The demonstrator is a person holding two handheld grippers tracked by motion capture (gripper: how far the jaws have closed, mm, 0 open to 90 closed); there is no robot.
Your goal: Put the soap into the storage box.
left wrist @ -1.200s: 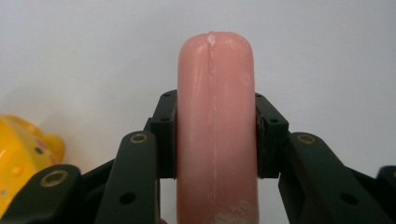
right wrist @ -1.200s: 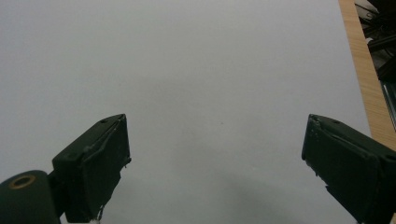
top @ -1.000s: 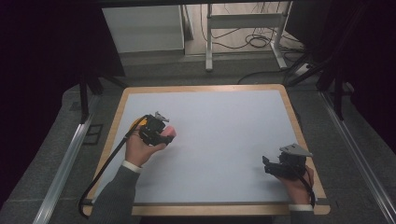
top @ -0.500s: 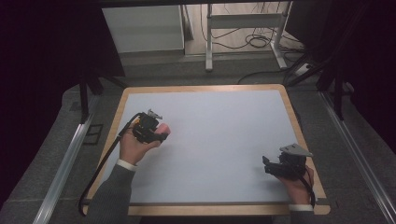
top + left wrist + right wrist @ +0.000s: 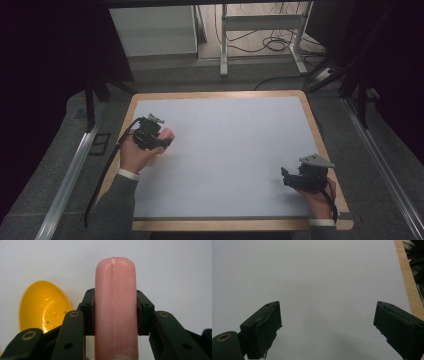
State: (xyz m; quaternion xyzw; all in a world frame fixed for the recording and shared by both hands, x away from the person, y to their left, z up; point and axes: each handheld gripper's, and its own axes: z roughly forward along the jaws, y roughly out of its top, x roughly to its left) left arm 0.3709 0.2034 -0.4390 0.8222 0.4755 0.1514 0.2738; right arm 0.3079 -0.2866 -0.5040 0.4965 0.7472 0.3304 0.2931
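Left claw (image 5: 161, 138), clamped on the pink sausage (image 5: 115, 307), has shifted toward the table's left edge.

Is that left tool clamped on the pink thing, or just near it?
Clamped: the left tool has both pads pressed against the pink thing's sides.

Nothing here can be read: no lettering, label, brand mark, number or sign on anything in sight.
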